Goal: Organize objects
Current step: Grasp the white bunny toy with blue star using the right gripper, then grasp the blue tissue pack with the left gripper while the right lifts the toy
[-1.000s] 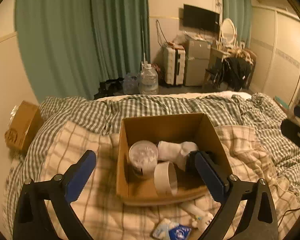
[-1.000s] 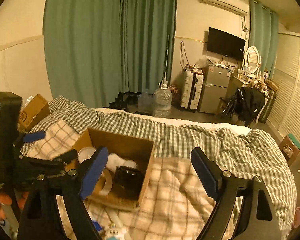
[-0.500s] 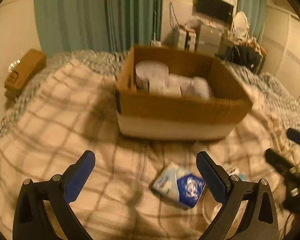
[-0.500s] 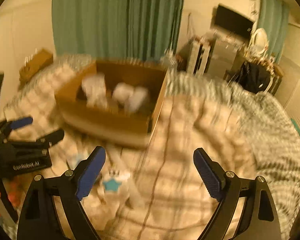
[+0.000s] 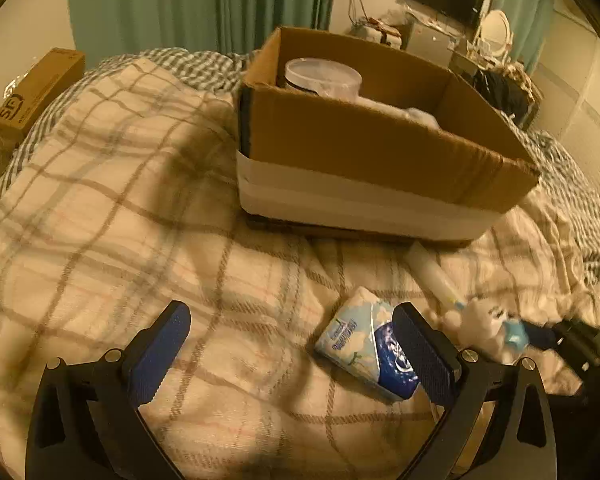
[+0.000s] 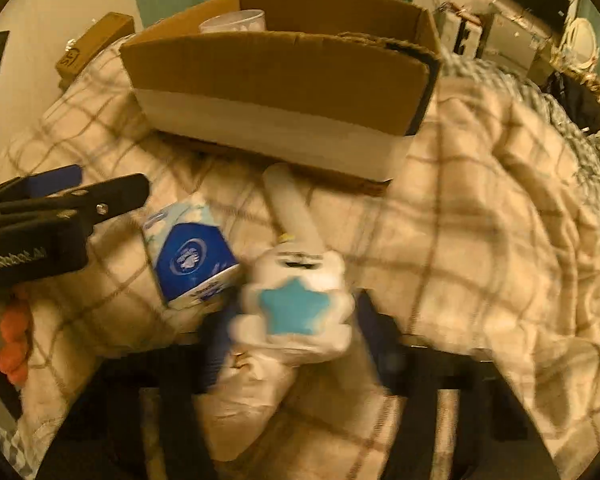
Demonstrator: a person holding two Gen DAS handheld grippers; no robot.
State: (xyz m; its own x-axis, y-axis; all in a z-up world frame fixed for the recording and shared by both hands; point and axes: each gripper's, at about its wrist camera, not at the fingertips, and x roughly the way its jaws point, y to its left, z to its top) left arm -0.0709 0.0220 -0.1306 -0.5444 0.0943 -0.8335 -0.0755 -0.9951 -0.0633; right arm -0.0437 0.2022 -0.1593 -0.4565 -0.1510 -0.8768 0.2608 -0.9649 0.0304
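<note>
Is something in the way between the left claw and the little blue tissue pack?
Nothing visible is. The left claw is open just above the blanket, and the tissue pack lies bare right beside its right finger.

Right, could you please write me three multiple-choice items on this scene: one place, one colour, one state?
1. Where is the tissue pack? A on the blanket, before the cardboard box; B inside it; C on the floor.
2. The plush toy bears a star that is: A red; B green; C blue.
3. The left gripper is: A shut on the pack; B open; C shut on the toy.

A: it lies on plaid cloth outside the box. C: the star shows light blue. B: its fingers stand wide apart.
</note>
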